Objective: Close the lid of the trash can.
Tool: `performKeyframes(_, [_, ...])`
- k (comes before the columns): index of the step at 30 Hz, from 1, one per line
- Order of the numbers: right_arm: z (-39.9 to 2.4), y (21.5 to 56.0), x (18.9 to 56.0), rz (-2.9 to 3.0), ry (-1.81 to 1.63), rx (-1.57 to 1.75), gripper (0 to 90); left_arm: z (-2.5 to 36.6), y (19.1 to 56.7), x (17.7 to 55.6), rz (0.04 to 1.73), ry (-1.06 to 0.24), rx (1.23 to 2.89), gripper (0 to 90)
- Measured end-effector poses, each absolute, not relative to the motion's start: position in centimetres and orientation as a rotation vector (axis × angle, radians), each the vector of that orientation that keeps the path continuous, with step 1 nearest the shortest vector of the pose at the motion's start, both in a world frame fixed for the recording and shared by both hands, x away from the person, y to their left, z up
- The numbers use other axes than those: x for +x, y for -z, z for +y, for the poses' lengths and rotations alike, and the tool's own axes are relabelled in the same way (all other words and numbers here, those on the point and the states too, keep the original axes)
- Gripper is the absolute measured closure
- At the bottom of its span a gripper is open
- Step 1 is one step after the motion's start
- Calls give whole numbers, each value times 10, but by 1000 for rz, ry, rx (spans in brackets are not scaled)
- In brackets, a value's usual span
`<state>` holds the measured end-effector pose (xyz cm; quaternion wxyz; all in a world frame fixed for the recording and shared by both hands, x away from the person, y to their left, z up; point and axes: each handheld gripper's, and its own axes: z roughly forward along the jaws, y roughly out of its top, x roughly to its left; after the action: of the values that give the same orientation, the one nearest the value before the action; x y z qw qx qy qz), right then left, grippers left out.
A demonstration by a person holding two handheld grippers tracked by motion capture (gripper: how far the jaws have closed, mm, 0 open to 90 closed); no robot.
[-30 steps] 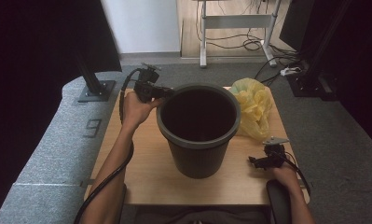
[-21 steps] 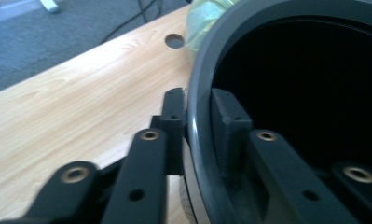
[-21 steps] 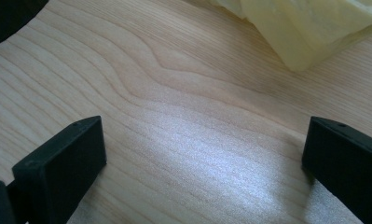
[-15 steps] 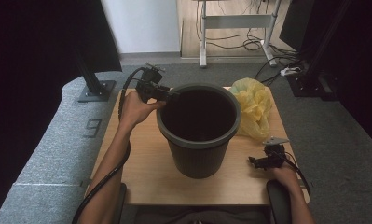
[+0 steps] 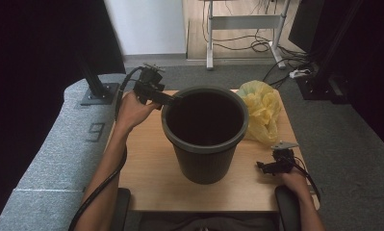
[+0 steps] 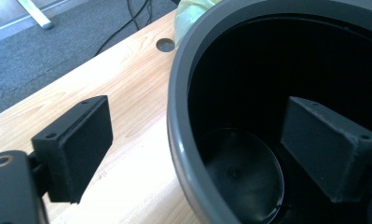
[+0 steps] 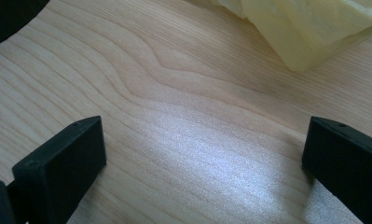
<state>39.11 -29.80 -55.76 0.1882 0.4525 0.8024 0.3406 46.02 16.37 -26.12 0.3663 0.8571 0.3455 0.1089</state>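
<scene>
Bin (image 6: 207,154) rim cut off by left gripper view's top and right edges. Yellow bag (image 7: 309,28) beyond the right jaws, cropped at top edge; bin's interior too dark.

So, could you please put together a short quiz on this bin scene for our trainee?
1. True or false: the left tool is clamped shut on the rim of the grey bin.
2. Which thing lies on the wooden table just beyond the bin? A) a red towel B) a yellow plastic bag C) a white cup
3. What is between the jaws of the right tool?

Key:
1. False. Its jaws have just been opening; they straddle the rim, one inside and one outside, with gaps showing.
2. B, the yellow plastic bag.
3. Nothing; bare table wood shows between its open jaws.
</scene>
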Motion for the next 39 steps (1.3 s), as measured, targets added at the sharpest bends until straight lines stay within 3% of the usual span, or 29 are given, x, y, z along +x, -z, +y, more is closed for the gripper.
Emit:
performKeyframes(6, [-298,558,391,2257,-958,1273,0,178,262,458,882,-288,2186,0])
performKeyframes(39, [-298,558,391,2257,-958,1273,0,269,294,438,1037,-394,2082,0])
